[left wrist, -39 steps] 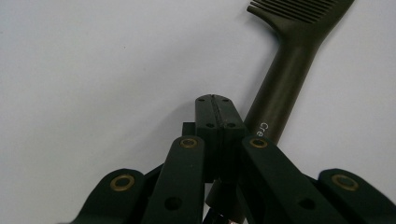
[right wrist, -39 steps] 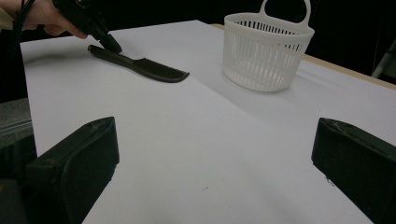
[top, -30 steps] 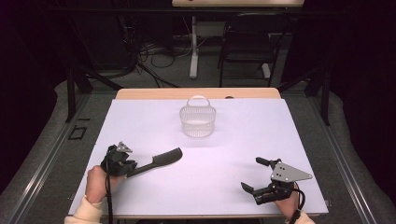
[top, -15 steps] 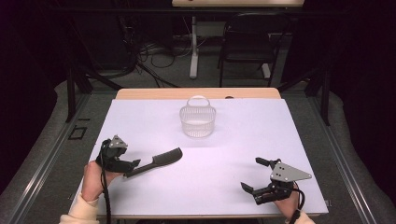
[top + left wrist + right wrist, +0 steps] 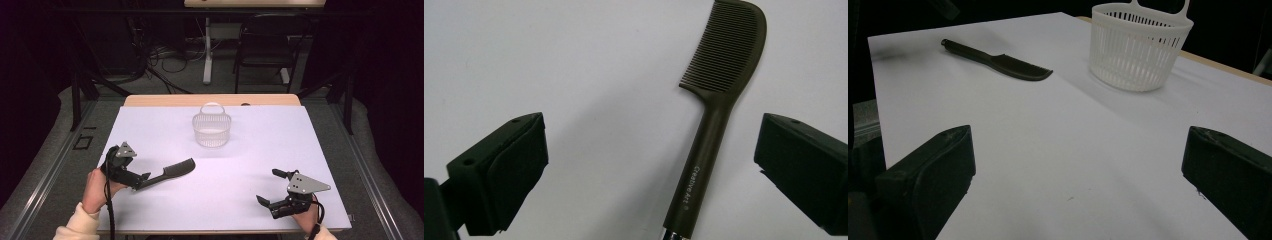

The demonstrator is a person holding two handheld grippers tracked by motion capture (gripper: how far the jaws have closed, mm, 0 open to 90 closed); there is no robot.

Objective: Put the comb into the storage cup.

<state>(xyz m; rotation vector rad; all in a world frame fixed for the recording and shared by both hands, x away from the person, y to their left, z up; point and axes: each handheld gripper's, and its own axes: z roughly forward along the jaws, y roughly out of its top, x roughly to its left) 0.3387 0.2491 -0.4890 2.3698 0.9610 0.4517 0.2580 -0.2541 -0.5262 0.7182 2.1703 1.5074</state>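
Black plastic, the comb (image 5: 168,173) lay flat on the white table (image 5: 260,150), at the near left, its teeth end pointing toward the table's middle and its handle toward the left gripper (image 5: 141,178). That gripper sat just over the handle's end in the high view, held by the person's left hand (image 5: 95,190), with its cable hanging down toward the table edge. Its jaws had just been opening and stood wide apart. In the left gripper view the comb's handle (image 5: 704,165) ran up between the two pads, nearer the right one, touching neither; white lettering showed on the handle and the teeth faced left in that view.

At the near right the right gripper (image 5: 267,204) rested low by the table's front edge, its grey plate on top, its jaws also spread with nothing between them. From the right gripper view the comb (image 5: 998,61) lay well off across the bare white surface, and a white slotted basket (image 5: 1138,47) stood upright beyond it. In the high view the basket (image 5: 212,130) stood near the table's far middle, well apart from both grippers and from the comb.
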